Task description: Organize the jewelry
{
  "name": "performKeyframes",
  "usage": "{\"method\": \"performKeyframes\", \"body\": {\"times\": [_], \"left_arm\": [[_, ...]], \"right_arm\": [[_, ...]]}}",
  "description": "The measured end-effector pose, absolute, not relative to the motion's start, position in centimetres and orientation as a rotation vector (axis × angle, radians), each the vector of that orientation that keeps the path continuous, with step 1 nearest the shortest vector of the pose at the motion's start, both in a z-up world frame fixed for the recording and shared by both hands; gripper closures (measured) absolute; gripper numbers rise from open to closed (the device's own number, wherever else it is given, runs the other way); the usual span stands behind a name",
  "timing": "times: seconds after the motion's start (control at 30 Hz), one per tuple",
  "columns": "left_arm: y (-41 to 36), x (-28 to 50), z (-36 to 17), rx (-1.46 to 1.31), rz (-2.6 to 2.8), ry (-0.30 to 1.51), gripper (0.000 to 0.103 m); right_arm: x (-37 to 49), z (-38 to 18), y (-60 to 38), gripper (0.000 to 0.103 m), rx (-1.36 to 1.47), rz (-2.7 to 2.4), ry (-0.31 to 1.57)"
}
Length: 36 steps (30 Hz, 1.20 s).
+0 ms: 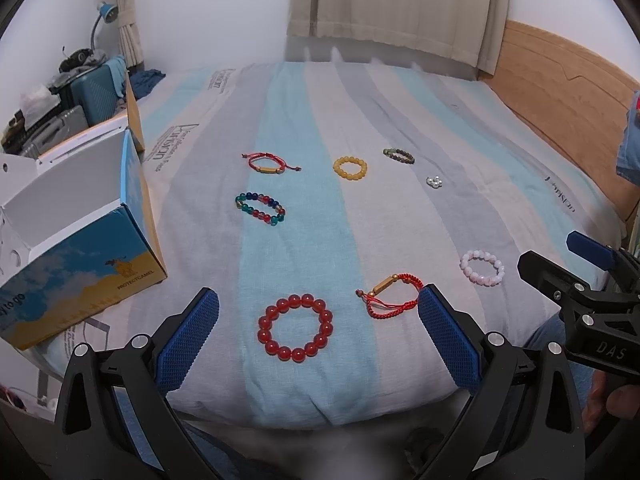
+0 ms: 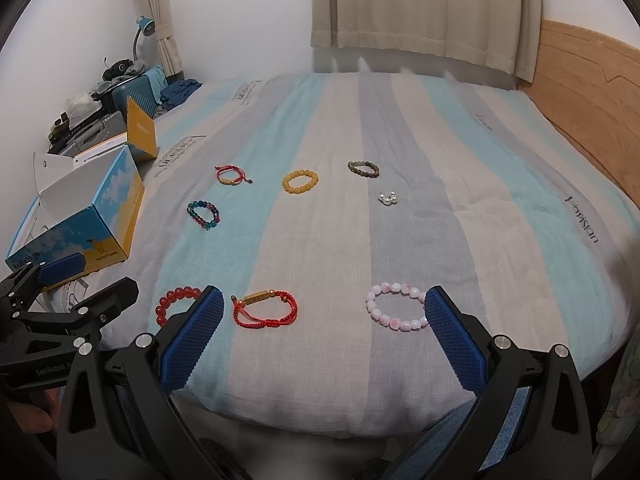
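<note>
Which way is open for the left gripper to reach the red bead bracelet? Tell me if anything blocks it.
Probably yes, straight ahead: the left gripper is open, and the red bead bracelet lies flat on the bedsheet between its fingers, with nothing over it. The red cord bracelet lies apart.

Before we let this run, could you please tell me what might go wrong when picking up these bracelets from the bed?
1. The bracelets lie flat on soft bedding; jaws closing on the red bead bracelet may pinch fabric instead.
2. The red cord bracelet has loose loops that could snag on a pad.
3. The small pearl piece is tiny and may slip free.
Both the left gripper and the right gripper stand open and empty.
</note>
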State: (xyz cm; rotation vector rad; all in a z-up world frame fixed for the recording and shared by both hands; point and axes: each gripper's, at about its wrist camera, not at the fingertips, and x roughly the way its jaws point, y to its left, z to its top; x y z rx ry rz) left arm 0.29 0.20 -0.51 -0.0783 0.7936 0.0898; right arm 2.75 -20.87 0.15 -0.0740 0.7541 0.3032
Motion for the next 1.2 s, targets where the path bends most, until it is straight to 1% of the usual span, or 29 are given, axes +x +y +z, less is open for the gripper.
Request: {"method": "performKeyframes", "body": {"times": [1.2], "left_arm": [[-0.02, 0.35, -0.29, -0.054, 0.109, 0.795, 0.006]], "right_arm": [[2.85, 0.54, -20.92, 0.006, -0.074, 0.297, 0.743]]}}
